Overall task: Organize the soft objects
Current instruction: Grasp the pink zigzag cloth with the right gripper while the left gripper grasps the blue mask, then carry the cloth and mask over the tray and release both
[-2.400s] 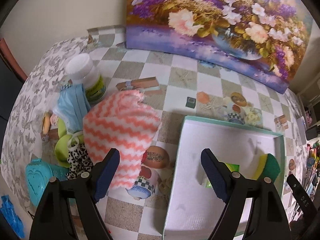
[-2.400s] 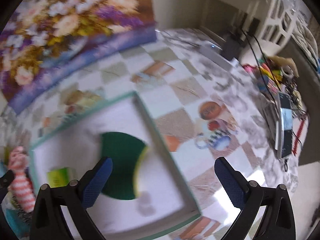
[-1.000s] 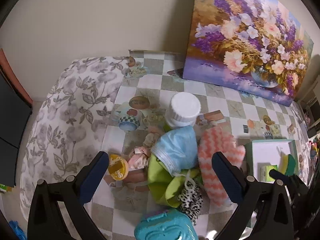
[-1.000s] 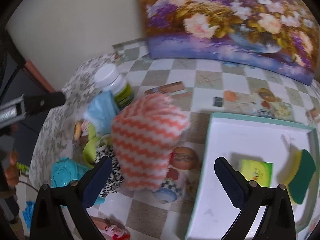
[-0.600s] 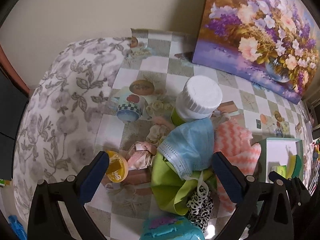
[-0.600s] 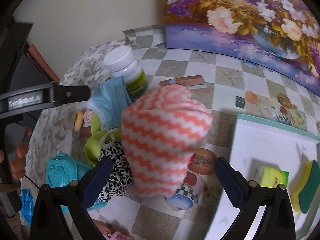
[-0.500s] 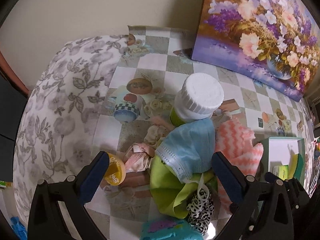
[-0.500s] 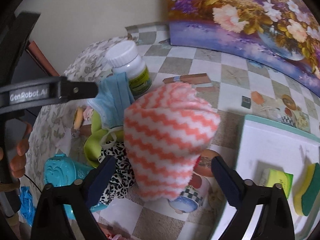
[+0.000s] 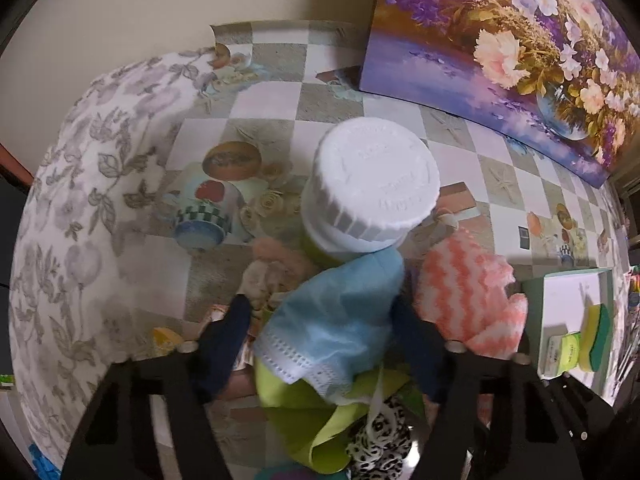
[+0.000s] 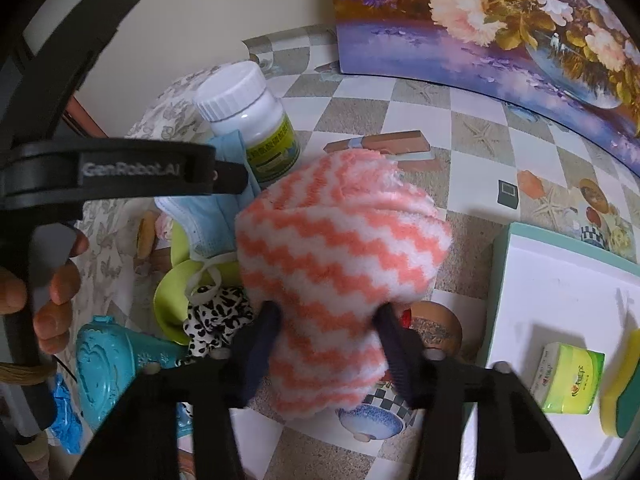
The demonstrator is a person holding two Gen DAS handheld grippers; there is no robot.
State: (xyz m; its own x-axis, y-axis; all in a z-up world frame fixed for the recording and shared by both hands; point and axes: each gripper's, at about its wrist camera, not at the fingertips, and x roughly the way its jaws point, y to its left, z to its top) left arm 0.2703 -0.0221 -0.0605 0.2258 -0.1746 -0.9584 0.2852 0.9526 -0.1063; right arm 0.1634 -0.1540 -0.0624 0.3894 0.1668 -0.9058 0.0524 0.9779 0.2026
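A light blue face mask lies on a pile of soft things, leaning against a white-capped bottle. My left gripper points down over it, jaws closing, with the mask between the fingers and no clear squeeze. An orange-and-white zigzag cloth is bunched up beside the mask. My right gripper is closing on the cloth's near end, and its pads pinch the fabric into a waist. In the left wrist view the cloth lies right of the mask.
A lime green cloth, a leopard-print cloth and a teal heart case crowd the pile. A teal-rimmed white tray at the right holds a green packet and a sponge. A flower painting stands behind.
Both grippers' jaws have narrowed. The left one sank toward the blue mask, which now sits between its fingers. The right one came in on the zigzag cloth and squeezes it.
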